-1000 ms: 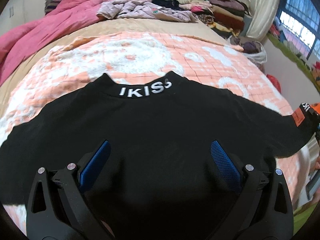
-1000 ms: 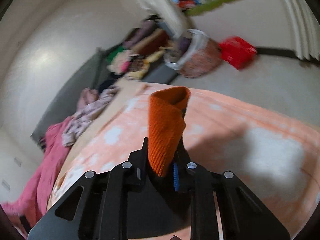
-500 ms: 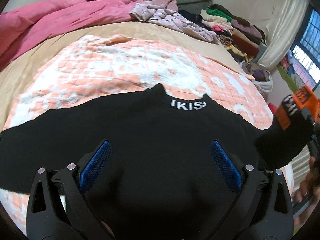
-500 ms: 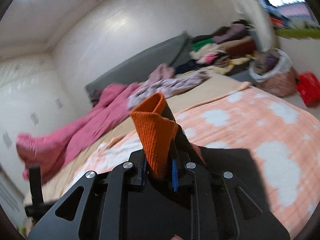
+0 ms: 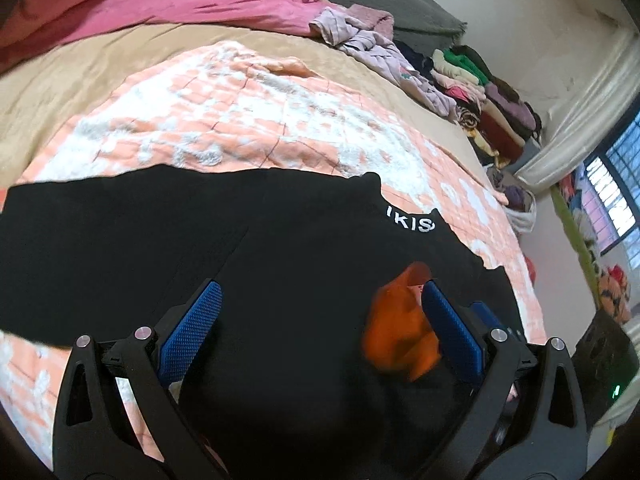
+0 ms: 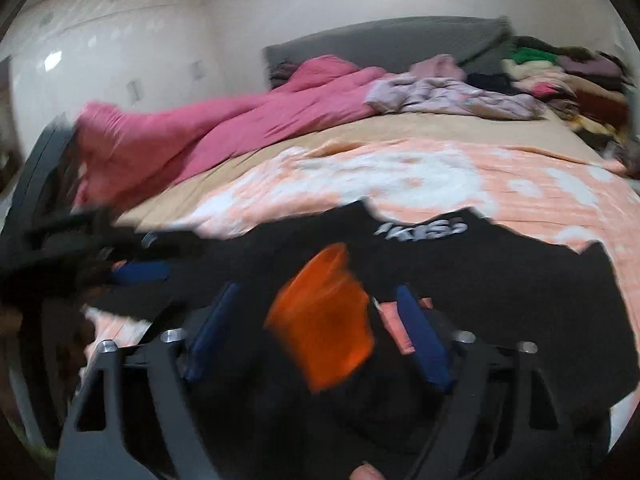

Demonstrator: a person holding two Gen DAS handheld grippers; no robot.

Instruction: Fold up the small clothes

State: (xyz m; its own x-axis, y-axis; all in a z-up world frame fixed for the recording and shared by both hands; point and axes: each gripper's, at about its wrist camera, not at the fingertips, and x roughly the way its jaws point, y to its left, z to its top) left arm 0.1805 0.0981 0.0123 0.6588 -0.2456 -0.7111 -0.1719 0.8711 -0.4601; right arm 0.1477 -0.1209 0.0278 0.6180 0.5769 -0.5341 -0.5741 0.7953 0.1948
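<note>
A black top [image 5: 240, 248] with white "IKISS" lettering on its collar [image 5: 410, 224] lies on the orange-and-white blanket [image 5: 248, 120]. Its right sleeve, ending in an orange cuff [image 5: 400, 340], is folded in over the body. My left gripper [image 5: 320, 328] is open above the top's lower body, holding nothing. In the right wrist view the top [image 6: 520, 280] fills the foreground and the orange cuff [image 6: 324, 320] lies between the spread fingers of my right gripper [image 6: 316, 332], which is open. That view is blurred.
A pink duvet [image 5: 160, 4] is bunched at the head of the bed, with loose pale clothes [image 5: 372, 44] and a stack of folded clothes [image 5: 488, 92] at the far right. A laundry basket [image 5: 516, 204] stands on the floor beyond the bed's right edge.
My right gripper carried the orange-cuffed sleeve across from the right onto the top's body and opened, letting the cuff go. The left gripper swung left and stayed open.
</note>
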